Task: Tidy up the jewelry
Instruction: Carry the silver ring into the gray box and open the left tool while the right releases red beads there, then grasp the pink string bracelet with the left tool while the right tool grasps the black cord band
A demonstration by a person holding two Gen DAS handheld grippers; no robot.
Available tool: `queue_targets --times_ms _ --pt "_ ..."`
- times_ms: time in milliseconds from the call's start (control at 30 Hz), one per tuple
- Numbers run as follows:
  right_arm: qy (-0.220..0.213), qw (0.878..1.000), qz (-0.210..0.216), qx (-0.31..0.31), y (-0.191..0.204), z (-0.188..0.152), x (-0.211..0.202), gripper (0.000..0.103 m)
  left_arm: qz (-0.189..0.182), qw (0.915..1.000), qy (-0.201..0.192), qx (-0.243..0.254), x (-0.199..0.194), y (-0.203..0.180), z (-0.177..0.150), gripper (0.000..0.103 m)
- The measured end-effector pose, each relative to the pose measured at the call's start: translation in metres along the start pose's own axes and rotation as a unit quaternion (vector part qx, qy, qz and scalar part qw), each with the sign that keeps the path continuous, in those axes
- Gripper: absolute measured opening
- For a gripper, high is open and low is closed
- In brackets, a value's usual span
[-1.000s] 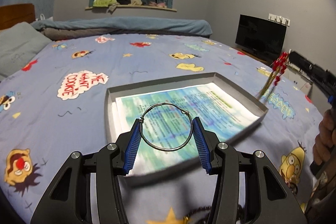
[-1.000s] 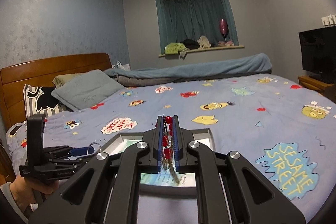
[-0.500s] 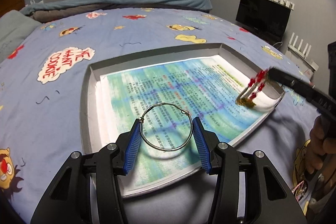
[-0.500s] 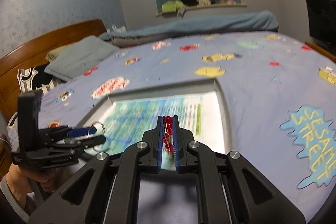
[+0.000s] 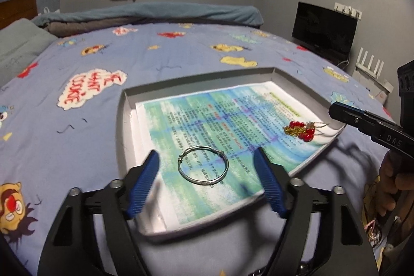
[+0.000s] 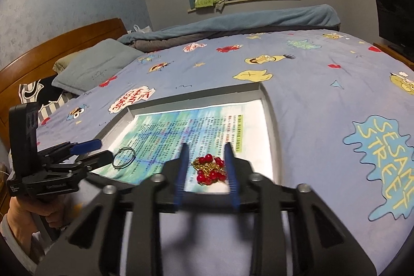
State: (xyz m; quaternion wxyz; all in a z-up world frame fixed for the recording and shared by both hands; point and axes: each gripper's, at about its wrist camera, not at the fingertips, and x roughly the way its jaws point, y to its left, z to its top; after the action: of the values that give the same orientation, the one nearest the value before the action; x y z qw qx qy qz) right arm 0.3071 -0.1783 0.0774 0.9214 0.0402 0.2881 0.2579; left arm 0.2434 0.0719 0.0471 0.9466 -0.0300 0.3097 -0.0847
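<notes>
Our left gripper (image 5: 207, 170) has its blue-padded jaws spread wide apart, gripping nothing; the silver bangle (image 5: 203, 168) lies flat between them on the printed paper sheet (image 5: 220, 120), touching neither pad. Our right gripper (image 6: 207, 166) likewise has its jaws parted, and the red-bead and gold-chain piece (image 6: 209, 169) rests on the sheet between them, apparently free of both pads. Both items sit inside the shallow grey tray (image 5: 124, 120), the bangle near its front-left part and the beaded piece near its right edge, well apart. The tray rests on a blue cartoon-print bedspread (image 5: 77, 133). Beyond it are a grey pillow (image 6: 95, 66) and a dark television (image 5: 323, 30).
</notes>
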Motion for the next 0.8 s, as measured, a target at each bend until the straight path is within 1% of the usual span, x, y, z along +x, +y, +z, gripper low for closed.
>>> queue_targets --times_ms 67,133,267,500,800 --pt "-0.01 1.0 -0.002 -0.001 -0.003 -0.001 -0.01 0.039 0.002 0.9999 -0.009 0.005 -0.009 -0.002 -0.002 0.08" --pt "-0.021 1.0 -0.004 -0.001 -0.005 -0.002 -0.021 0.044 0.001 0.9999 -0.015 0.006 -0.017 -0.002 -0.006 0.085" --pt "-0.04 0.999 -0.01 -0.008 -0.006 -0.006 -0.043 0.051 -0.003 0.9998 -0.02 0.007 -0.035 -0.003 -0.017 0.088" --pt "-0.04 0.999 -0.018 -0.018 -0.002 -0.025 -0.064 0.055 -0.011 0.9996 -0.022 0.014 -0.059 -0.009 -0.041 0.088" --pt "-0.016 0.999 -0.025 -0.022 0.004 -0.066 -0.086 0.056 -0.023 0.9994 -0.011 0.024 -0.078 -0.027 -0.077 0.088"
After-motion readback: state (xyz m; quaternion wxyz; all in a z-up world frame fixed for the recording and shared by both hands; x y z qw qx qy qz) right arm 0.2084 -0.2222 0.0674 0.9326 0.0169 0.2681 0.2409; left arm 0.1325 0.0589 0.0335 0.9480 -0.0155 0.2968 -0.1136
